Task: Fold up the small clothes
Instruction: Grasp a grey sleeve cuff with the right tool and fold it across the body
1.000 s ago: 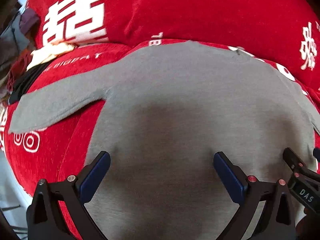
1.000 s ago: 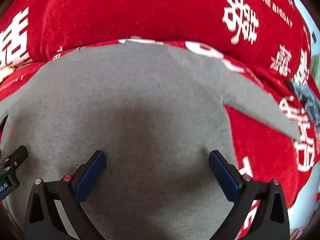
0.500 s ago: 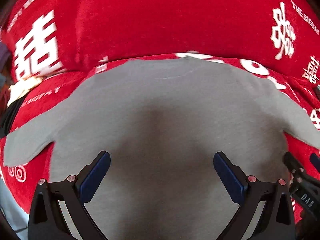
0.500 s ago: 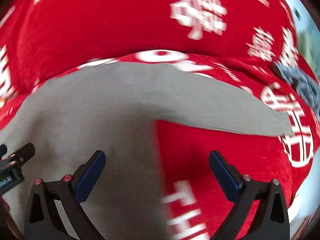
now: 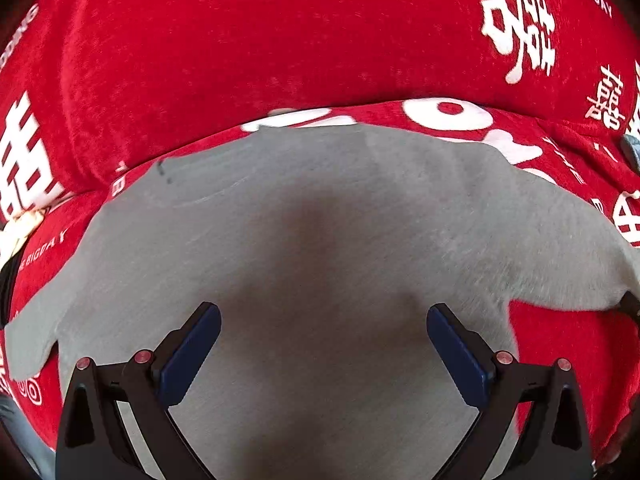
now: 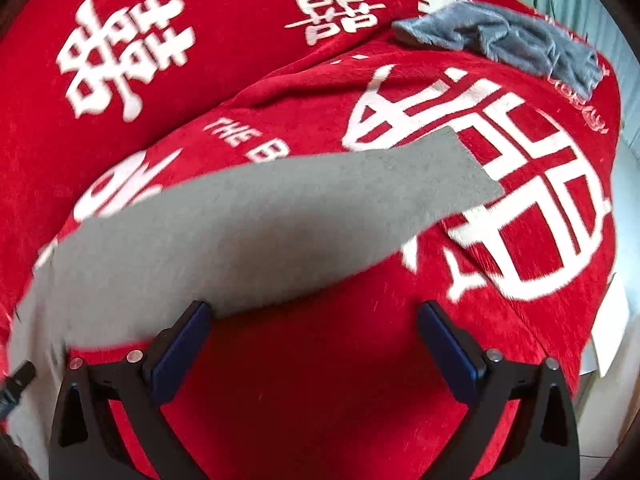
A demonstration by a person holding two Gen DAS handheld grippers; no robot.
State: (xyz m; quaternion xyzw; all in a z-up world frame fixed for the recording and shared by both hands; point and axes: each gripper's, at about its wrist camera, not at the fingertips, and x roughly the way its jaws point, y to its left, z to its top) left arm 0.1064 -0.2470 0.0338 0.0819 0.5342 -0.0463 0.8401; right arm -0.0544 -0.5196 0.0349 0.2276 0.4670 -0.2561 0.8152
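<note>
A grey long-sleeved shirt (image 5: pixel 320 240) lies flat on a red cover with white characters. My left gripper (image 5: pixel 323 344) is open and empty, hovering over the shirt's body. In the right wrist view the shirt's right sleeve (image 6: pixel 280 208) stretches out to the right over the red cover. My right gripper (image 6: pixel 314 344) is open and empty, just below the sleeve, over bare red cover. Its left finger (image 6: pixel 180 344) sits near the sleeve's lower edge.
A red cushion back (image 5: pixel 280 40) rises behind the shirt. A crumpled blue-grey cloth (image 6: pixel 512 40) lies at the far right end of the red cover (image 6: pixel 520 200). The cover's right edge drops off to a pale floor (image 6: pixel 616 320).
Both grippers have swung to the right. The left view moved from the shirt's left sleeve to its middle. The right view moved off the shirt's body onto the right sleeve and red cover.
</note>
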